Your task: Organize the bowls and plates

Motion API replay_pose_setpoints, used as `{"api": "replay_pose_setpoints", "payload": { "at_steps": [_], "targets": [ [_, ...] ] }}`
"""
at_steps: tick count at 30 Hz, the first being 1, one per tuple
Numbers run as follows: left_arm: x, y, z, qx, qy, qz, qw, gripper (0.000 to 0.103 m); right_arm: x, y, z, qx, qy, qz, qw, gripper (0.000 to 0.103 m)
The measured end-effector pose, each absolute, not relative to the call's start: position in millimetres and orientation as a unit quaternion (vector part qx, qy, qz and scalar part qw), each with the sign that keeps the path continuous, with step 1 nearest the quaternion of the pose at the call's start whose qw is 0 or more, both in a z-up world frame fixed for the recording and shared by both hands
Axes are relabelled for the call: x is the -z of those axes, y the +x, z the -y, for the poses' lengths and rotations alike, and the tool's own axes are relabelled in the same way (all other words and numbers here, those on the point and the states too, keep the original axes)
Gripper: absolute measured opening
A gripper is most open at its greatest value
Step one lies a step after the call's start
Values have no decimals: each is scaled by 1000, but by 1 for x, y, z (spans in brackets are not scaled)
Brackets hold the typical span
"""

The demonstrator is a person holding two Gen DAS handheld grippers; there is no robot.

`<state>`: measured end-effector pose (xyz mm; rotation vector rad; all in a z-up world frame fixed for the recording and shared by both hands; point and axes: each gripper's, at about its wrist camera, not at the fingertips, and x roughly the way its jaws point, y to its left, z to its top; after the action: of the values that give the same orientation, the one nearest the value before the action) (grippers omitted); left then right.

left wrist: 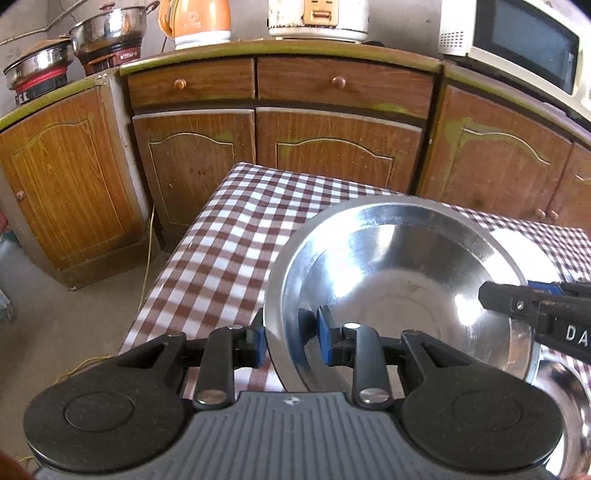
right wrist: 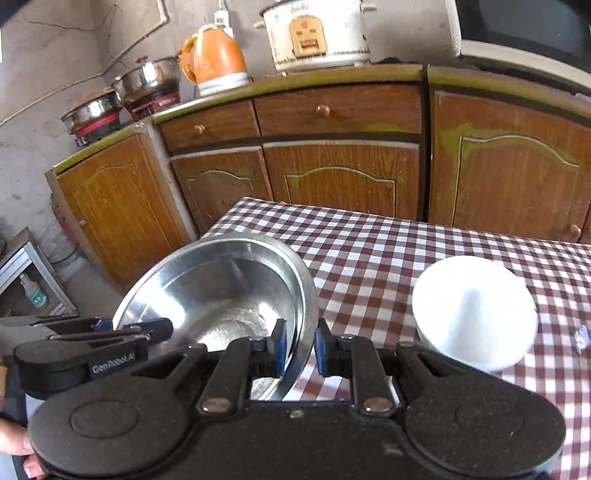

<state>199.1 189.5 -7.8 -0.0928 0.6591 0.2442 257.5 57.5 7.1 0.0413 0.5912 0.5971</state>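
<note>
A large steel bowl point(left wrist: 399, 273) hangs over the checked table point(left wrist: 229, 236), held by both grippers. My left gripper point(left wrist: 291, 341) is shut on its near rim, one blue pad inside and one outside. My right gripper point(left wrist: 517, 306) grips the rim on the right side. In the right wrist view my right gripper point(right wrist: 300, 345) clamps the steel bowl point(right wrist: 221, 291) at its right rim, and my left gripper point(right wrist: 147, 328) holds the left rim. A white bowl point(right wrist: 474, 314) stands on the table point(right wrist: 369, 251) to the right. Another steel dish point(left wrist: 561, 406) lies below at the lower right.
Wooden cabinets point(left wrist: 332, 147) stand close behind the table. On their counter are steel pots point(left wrist: 107, 26), an orange kettle point(left wrist: 199, 22), a white rice cooker point(left wrist: 321, 18) and a microwave point(left wrist: 517, 40). A yellow cord point(left wrist: 147, 258) runs down to the floor on the left.
</note>
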Motion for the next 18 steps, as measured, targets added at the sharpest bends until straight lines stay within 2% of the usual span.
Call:
{"api": "replay_pose_setpoints", "payload": {
  "at_steps": [18],
  "targets": [
    [-39,95,-159,-109,-37,-298,948,29,-64,133,-22,-285,34,-252,924,21]
  ]
}}
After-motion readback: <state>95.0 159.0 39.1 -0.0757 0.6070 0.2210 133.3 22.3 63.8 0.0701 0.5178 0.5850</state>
